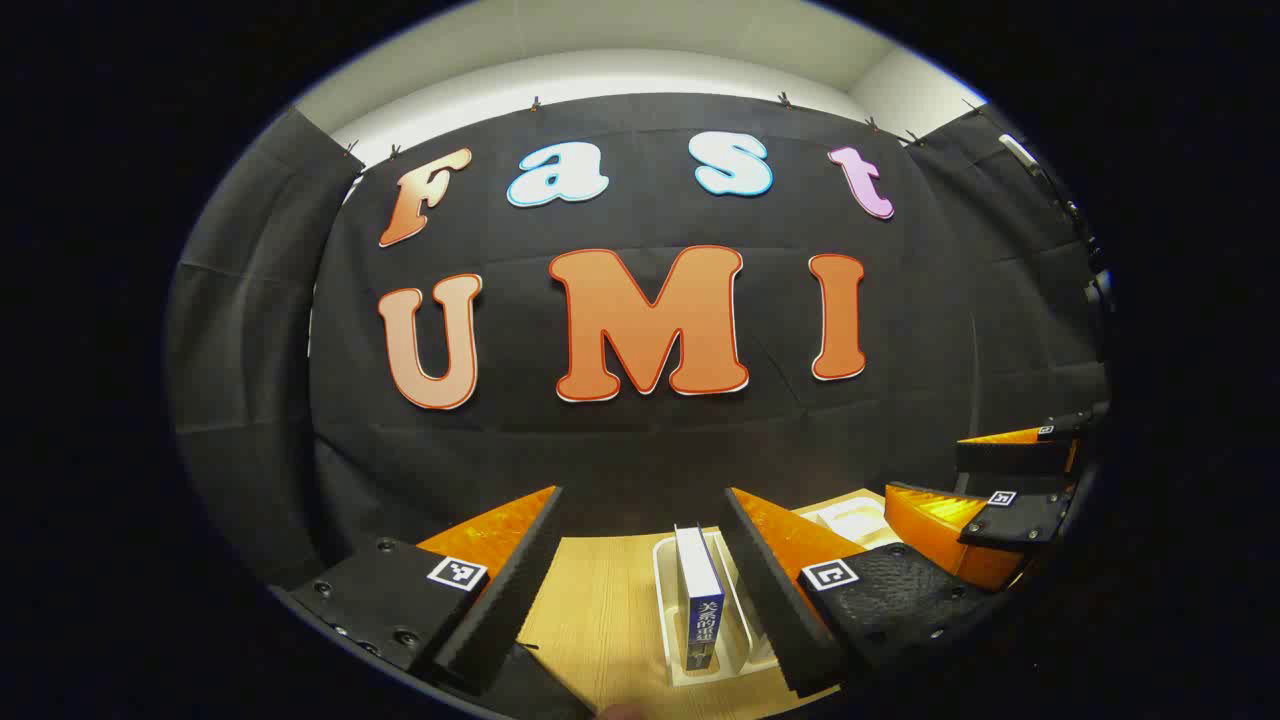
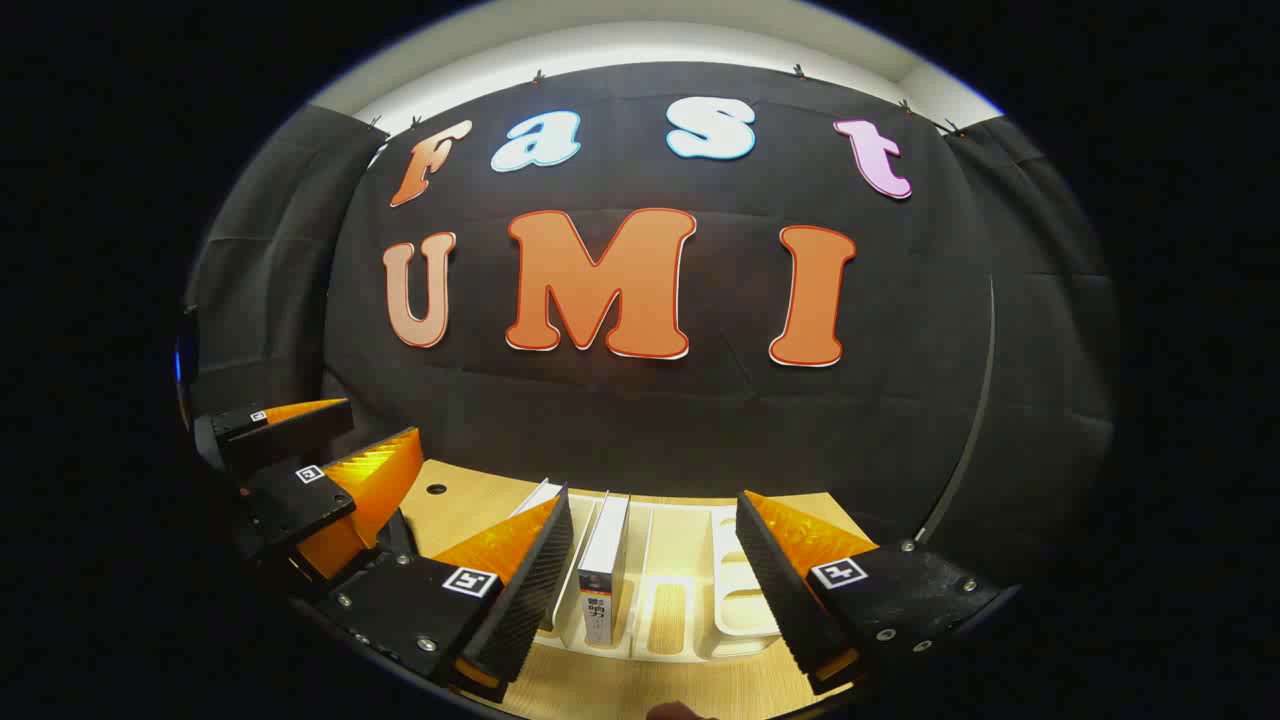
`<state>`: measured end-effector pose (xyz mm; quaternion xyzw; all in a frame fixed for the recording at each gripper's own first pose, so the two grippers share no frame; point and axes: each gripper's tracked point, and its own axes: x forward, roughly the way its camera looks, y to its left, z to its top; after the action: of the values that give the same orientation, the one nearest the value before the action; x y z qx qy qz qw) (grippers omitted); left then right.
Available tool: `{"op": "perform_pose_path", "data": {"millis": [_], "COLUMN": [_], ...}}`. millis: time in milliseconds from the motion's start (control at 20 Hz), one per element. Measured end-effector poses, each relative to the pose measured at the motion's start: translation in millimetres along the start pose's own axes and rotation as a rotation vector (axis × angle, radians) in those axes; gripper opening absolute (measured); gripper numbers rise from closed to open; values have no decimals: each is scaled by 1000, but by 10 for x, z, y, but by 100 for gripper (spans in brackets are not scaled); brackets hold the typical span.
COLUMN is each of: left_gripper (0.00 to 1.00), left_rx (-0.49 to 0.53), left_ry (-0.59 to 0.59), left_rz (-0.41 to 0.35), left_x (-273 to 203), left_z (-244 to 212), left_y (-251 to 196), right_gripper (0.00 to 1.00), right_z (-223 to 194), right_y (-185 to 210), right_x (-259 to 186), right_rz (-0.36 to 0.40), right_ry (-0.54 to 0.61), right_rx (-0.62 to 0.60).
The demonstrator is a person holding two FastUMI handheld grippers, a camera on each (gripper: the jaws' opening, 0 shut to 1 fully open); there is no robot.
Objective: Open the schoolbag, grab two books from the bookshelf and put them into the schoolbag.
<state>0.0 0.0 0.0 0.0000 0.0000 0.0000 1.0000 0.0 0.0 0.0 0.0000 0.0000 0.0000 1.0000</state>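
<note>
Both grippers, left (image 1: 640, 590) and right (image 2: 655, 590), gape wide and empty above upright books (image 1: 696, 600) (image 2: 604, 575) slotted in a rack (image 2: 745, 600), spines ready for pinching.

The blue spine of the book (image 1: 697, 590) standing in the white bookshelf (image 1: 668, 600) carries a column of white Chinese characters, too small to read surely. In the right gripper view, the white book (image 2: 603, 570) bears dark characters low on its spine, likewise illegible. Square black-and-white markers (image 1: 458, 573) sit on the gripper fingers
</note>
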Motion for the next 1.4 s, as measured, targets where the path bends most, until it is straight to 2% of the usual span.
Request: {"op": "perform_pose_path", "data": {"millis": [1150,1400], "left_gripper": [99,100], "left_rx": [42,98], "left_ry": [6,-3], "left_rz": [-7,7], "left_x": [-46,-56], "left_z": [-41,-33], "left_y": [-49,-81], "right_gripper": [98,98], "right_z": [-61,-87], "right_y": [-3,-17], "right_x": [-27,-30], "right_rz": [3,3], "right_ry": [12,15], "right_rx": [-2,-4]}}
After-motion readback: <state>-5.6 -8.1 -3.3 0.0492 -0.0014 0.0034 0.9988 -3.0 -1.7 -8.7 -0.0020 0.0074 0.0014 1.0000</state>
